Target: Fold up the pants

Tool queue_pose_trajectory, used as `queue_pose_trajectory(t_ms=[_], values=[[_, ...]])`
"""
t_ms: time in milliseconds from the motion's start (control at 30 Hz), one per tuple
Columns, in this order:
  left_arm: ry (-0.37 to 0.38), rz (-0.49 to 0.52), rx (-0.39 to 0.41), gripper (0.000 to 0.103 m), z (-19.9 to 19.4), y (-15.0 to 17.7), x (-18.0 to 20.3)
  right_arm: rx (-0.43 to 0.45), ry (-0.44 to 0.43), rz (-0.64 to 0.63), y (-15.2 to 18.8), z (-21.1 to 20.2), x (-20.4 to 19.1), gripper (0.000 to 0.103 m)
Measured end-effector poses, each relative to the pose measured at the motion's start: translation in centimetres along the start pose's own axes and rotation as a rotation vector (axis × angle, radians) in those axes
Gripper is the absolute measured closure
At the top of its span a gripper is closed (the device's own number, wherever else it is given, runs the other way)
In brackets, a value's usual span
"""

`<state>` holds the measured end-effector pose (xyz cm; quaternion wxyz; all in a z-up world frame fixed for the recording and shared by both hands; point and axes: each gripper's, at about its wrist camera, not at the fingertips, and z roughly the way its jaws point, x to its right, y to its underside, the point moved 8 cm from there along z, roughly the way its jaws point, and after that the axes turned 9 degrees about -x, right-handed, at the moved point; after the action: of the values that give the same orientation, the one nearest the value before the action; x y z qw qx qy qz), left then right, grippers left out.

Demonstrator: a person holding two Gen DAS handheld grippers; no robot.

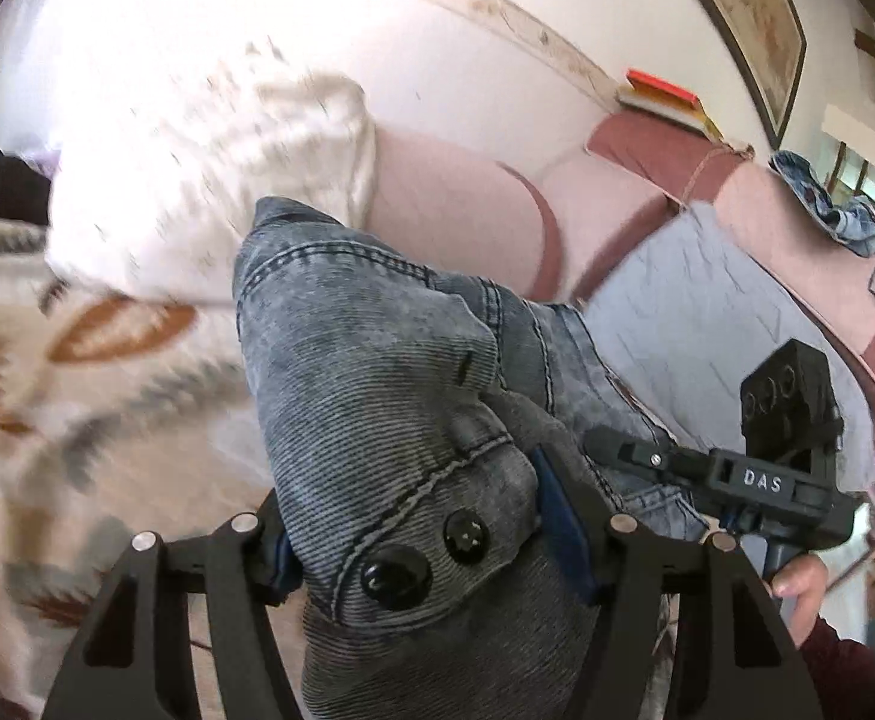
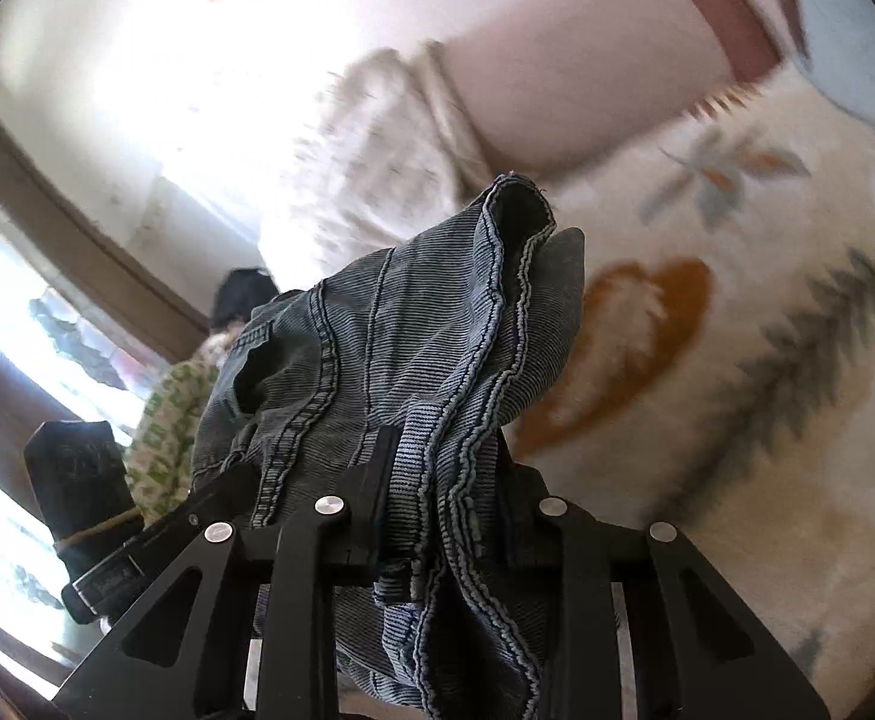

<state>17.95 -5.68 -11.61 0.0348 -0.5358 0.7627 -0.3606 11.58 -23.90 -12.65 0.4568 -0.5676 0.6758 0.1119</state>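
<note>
The big cream blanket with orange and grey leaf prints (image 2: 737,312) is taking up most of the space under everything, and it's lying open and flat off to the side of the jeans in both views, so that's where the free room is. Behind it the pink and maroon padded sofa back (image 1: 467,204) is boxing in the far edge, with a pale grey quilted cover (image 1: 689,312) running along its seat. A crumpled white cloth (image 1: 197,168) is bunching up right by the sofa back, near the far end of the jeans. The faded blue-grey denim pants (image 1: 377,396) are hanging bunched up between the two tools, waistband end with two black buttons (image 1: 425,552) facing the left wrist camera. The left gripper (image 1: 431,546) is clamping down on the waistband fabric, which is filling the gap between its fingers. The right gripper (image 2: 443,510) is pinching a folded wad of seams and hem the same way, and it's showing up in the left view too (image 1: 731,480), close beside. A red-covered book (image 1: 662,87) is sitting up on the sofa ledge, well apart.
</note>
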Motion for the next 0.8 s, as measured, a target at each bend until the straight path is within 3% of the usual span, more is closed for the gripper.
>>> queue_pose_trajectory(t_ms=[267, 500, 567, 800], values=[[-0.164, -0.059, 0.024, 0.035, -1.4, -0.2, -6.2, -0.003, -0.057, -0.049, -0.6, 4.3, -4.3, 0.077], [-0.273, -0.092, -0.135, 0.034, 3.0, 2.6, -10.1, -0.115, 0.031, -0.06, 1.3, 10.5, -3.7, 0.077], [-0.368, -0.073, -0.201, 0.025, 4.7, 3.9, -11.0, -0.158, 0.07, -0.04, 2.1, 11.9, -2.5, 0.076], [-0.423, -0.076, -0.186, 0.021, 3.1, 3.6, -10.8, -0.182, 0.147, -0.055, 2.5, 11.6, -1.4, 0.055]])
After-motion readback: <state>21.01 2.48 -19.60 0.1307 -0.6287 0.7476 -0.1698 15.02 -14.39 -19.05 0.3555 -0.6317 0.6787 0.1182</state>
